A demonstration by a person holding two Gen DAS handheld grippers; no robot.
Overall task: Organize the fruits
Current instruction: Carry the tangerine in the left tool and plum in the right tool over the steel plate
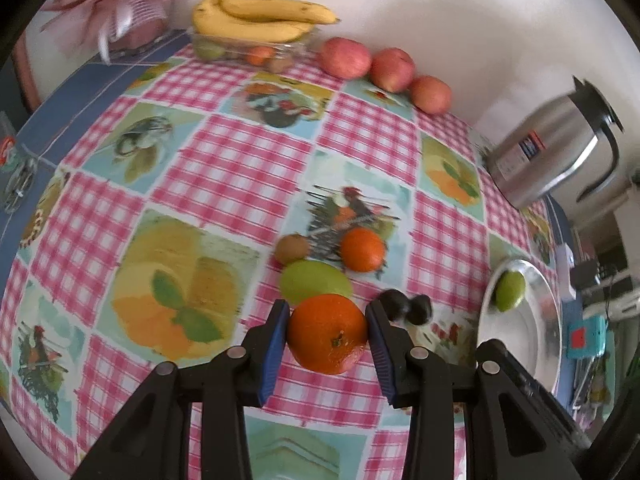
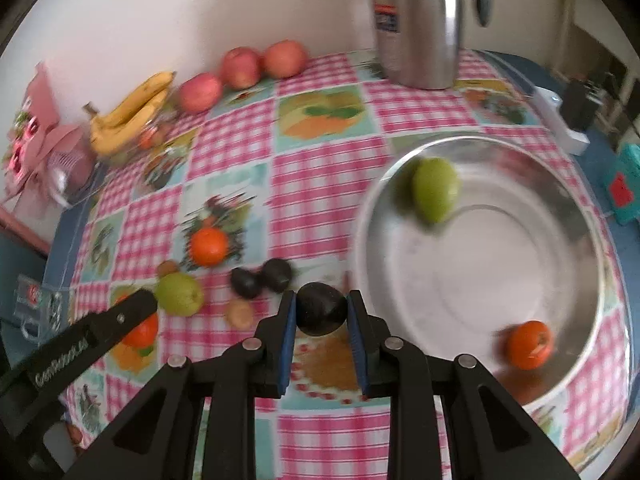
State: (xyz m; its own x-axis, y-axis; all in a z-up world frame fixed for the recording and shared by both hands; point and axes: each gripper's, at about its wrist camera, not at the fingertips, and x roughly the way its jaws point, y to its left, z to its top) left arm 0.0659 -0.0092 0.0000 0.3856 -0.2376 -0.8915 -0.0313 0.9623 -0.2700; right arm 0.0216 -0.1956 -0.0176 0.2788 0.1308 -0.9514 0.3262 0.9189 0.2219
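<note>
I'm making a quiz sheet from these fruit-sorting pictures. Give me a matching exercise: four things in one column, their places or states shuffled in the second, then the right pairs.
Things:
1. dark fruit
2. green fruit
3. bananas
4. apples

Places:
A. on top of a clear container
B. in the metal bowl
C. in a row by the wall
D. clamped in the right gripper

Pairs: 1-D, 2-B, 3-A, 4-C

Open cloth point(image 2: 320, 168) before metal bowl point(image 2: 592, 240)
</note>
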